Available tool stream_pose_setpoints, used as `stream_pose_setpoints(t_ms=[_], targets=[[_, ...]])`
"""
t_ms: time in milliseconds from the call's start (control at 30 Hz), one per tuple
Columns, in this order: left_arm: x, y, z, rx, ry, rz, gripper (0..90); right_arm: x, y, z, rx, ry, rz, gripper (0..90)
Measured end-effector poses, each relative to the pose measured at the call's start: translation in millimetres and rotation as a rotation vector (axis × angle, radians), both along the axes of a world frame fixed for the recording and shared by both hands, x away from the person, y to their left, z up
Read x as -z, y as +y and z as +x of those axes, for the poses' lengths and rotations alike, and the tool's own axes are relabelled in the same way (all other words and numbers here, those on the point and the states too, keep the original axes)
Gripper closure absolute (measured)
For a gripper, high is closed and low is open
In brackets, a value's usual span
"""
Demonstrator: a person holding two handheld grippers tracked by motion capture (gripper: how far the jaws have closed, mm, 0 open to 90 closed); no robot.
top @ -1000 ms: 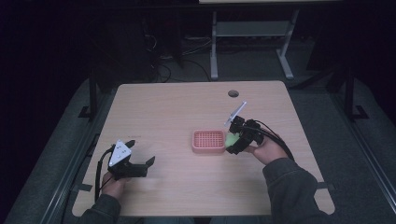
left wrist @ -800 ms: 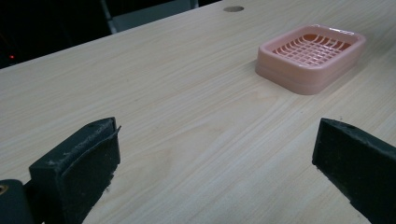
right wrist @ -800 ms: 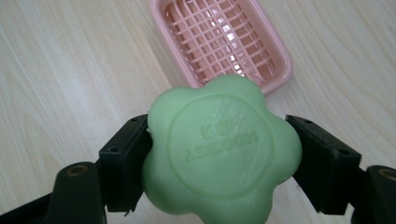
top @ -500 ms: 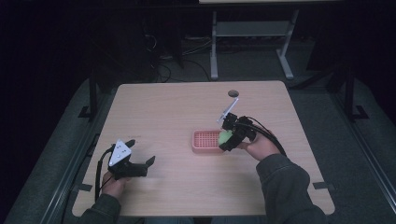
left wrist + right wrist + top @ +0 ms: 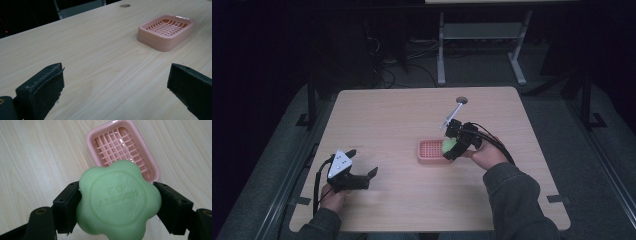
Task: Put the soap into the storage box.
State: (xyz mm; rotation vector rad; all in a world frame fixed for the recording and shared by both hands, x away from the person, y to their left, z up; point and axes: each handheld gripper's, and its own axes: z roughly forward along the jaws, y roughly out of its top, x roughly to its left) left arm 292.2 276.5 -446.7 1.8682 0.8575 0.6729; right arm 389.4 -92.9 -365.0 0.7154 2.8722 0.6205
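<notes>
Right hand-held gripper [image 5: 117,210] is clamping green flower soap [image 5: 117,202] by its lobed sides over pink dish [image 5: 122,147], prob. slippery & waxy, while left hand-held gripper [image 5: 112,92] is idling wide open.

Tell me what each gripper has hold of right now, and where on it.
The right gripper clamps the green flower-shaped soap by its two opposite edges, above the pink soap dish. The left gripper is open and holds nothing.
</notes>
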Motion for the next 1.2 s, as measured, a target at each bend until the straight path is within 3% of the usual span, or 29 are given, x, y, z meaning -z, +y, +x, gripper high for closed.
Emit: stream_pose_setpoints(t_ms=[433,700,1067,1200], targets=[[0.1,0.3,0.4,-0.002,0.001,-0.007,0.2,-1.4,0.1,5.6,0.006,0.005,0.003,25.8],[-0.1,0.3,-0.2,0.001,0.003,-0.005,0.2,5.2,3.6,13.2,0.011,0.021,-0.013,25.8],[-0.1,0.5,-0.1,0.001,0.005,-0.008,0.1,7.3,19.9,27.1,-0.004,0.029,-0.027,25.8],[-0.4,0.4,-0.4,0.003,0.005,-0.012,0.2,14.9,28.2,32.6,-0.006,0.039,-0.029,25.8]])
